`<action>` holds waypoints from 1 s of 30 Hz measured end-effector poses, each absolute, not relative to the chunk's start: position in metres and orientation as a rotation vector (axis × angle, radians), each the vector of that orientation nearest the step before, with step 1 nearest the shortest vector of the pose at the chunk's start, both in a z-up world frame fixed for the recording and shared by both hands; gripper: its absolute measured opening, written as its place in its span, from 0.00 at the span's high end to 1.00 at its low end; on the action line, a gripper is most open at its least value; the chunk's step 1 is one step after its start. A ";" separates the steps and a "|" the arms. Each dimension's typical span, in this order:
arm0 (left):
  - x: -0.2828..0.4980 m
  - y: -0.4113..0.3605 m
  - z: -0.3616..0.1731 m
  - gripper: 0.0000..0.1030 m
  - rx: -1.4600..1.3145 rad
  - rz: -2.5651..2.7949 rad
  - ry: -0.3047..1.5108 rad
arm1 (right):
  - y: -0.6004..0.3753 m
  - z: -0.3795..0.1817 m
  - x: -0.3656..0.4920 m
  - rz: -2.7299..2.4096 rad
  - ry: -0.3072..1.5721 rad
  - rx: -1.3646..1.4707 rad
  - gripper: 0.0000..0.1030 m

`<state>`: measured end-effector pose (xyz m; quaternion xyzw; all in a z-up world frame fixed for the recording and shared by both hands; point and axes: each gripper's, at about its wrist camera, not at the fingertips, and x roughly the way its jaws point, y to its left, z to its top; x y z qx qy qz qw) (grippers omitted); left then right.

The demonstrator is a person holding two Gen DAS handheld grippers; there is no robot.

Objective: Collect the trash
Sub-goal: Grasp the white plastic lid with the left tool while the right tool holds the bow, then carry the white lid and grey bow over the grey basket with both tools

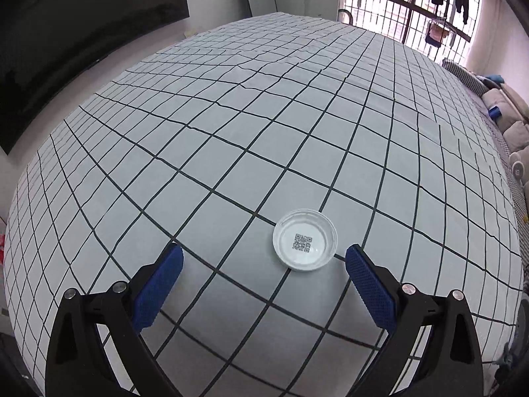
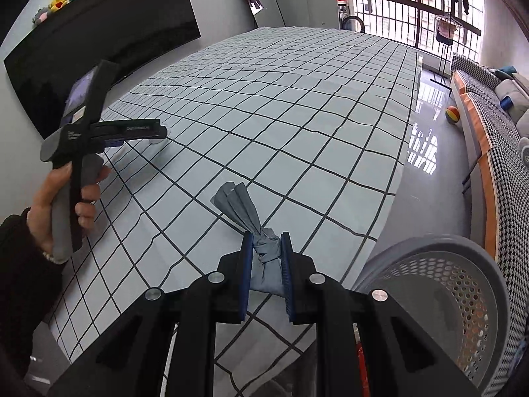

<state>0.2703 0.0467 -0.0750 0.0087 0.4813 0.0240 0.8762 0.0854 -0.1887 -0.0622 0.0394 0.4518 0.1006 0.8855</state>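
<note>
The right hand-held gripper (image 2: 267, 241) pinches a knotted grey bag of trash (image 2: 261, 254) between its blue pads (image 2: 246, 264). The knot sits right at the fingertips, the bag's twisted loose end (image 2: 236, 203) sticks out forward past them, and the fuller part hangs back between the fingers. The bag is held above the near edge of the bench (image 2: 297, 125), which is covered in a white cloth with a black grid. Just to the right of this gripper and lower down stands a grey perforated bin (image 2: 463, 284), off the bench's edge.

The left hand-held gripper (image 1: 264, 258) is spread wide with nothing between its blue pads (image 1: 158, 291). A small clear round dish (image 1: 305, 240) with a QR code on its bottom rests on the bench (image 1: 264, 115) just ahead of the fingertips, nearer the right finger (image 1: 370, 291) and almost touching its tip, well apart from the left one. In the right wrist view a hand (image 2: 66, 198) in a dark sleeve holds that left gripper over the far left part of the bench, well apart from the bag.
</note>
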 end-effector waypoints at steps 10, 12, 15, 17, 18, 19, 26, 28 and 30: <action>0.279 0.036 -0.077 0.20 0.032 0.045 0.987 | -0.197 -0.063 0.083 0.218 0.935 0.153 0.84; 0.276 0.033 -0.076 0.30 0.027 0.020 0.978 | -0.197 -0.063 0.086 0.220 0.934 0.157 0.84; 0.268 0.025 -0.074 0.47 0.058 -0.003 0.951 | -0.198 -0.063 0.086 0.217 0.933 0.167 0.84; 0.262 0.020 -0.072 0.61 0.069 -0.027 0.948 | -0.198 -0.064 0.085 0.215 0.935 0.175 0.84; 0.259 0.018 -0.071 0.62 0.075 -0.028 0.950 | -0.199 -0.064 0.084 0.214 0.935 0.175 0.84; 0.256 0.017 -0.071 0.62 0.081 -0.032 0.952 | -0.199 -0.064 0.083 0.209 0.935 0.175 0.84; 0.215 0.004 -0.056 0.62 0.099 -0.087 0.917 | -0.202 -0.066 0.067 0.181 0.942 0.180 0.84; 0.199 -0.003 -0.048 0.62 0.098 -0.110 0.899 | -0.205 -0.065 0.059 0.170 0.941 0.187 0.84; 0.182 -0.012 -0.039 0.62 0.099 -0.137 0.879 | -0.210 -0.064 0.050 0.156 0.936 0.191 0.84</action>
